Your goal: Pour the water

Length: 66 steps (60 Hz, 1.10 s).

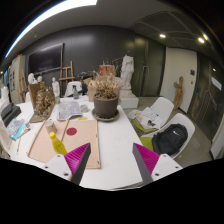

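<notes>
A potted plant [105,92] stands mid-desk [110,150]; a wooden board [65,140] lies nearer the left edge. White chairs [170,130] flank the right edge.

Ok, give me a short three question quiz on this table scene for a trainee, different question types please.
1. True or false: the gripper is shut on the potted plant.
2. Multiple choice: what lies on the white chair beside the white table? A) a black bag B) a red box C) a laptop
3. Fill in: the white statue stands ____ the potted plant, seen from the fingers.

Key:
1. False. The fingers are open with nothing between them, and the plant stands well ahead.
2. A, the black bag.
3. Beyond.
</notes>
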Tool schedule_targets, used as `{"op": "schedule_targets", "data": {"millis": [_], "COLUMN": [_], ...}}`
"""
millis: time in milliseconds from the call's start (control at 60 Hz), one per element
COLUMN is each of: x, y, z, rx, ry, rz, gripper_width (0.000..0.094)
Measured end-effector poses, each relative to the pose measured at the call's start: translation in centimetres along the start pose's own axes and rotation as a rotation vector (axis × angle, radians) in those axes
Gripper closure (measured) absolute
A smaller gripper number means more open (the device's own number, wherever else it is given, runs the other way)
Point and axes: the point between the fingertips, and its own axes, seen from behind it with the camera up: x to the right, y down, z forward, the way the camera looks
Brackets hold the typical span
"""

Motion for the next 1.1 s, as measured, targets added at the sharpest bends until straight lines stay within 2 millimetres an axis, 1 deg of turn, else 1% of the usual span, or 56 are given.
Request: {"op": "schedule_targets", "data": {"millis": [67,117,133,150,167,217,367,483,567,667,783,883,933,1000,1050,1083,1100], "x": [-1.0,-1.8,-2.2,-2.9,-3.2,-4.8,-11.2,-16.4,-19.6,-23.3,-25.6,-27.1,-27.8,-28.5,-28.5,-28.2,-28.0], "y": [1.1,2.5,3.0,3.3,4.1,5.8,10.5,12.7,13.3,12.6,12.6,12.4,12.2,11.9,12.1,12.0,11.9], "z": [0.3,1.0,1.2,0.9,1.4,2.0,3.3,5.1,7.4,10.7,15.2,18.5,19.7,20.8,21.7,22.2,22.3], "rx": [-0.019,-0.031,-0.035,-0.042,-0.045,-0.057,-0.079,-0.052,-0.019,0.054,0.097,0.123,0.136,0.168,0.173,0.180,0.186], "ry": [-0.033,-0.058,-0.068,-0.077,-0.088,-0.120,-0.228,-0.285,-0.299,-0.317,-0.269,-0.239,-0.224,-0.211,-0.183,-0.149,-0.136], "rz": [0.003,0.003,0.001,-0.001,-0.003,-0.007,-0.037,-0.058,-0.057,-0.046,-0.037,-0.017,-0.009,-0.010,-0.014,-0.013,-0.015], "gripper_width": [0.0075,0.0077,0.0076,0.0077,0.0077,0.0077,0.0075,0.0074,0.0073,0.0078,0.0076,0.0088,0.0135,0.0229,0.0349,0.0434,0.0444]}}
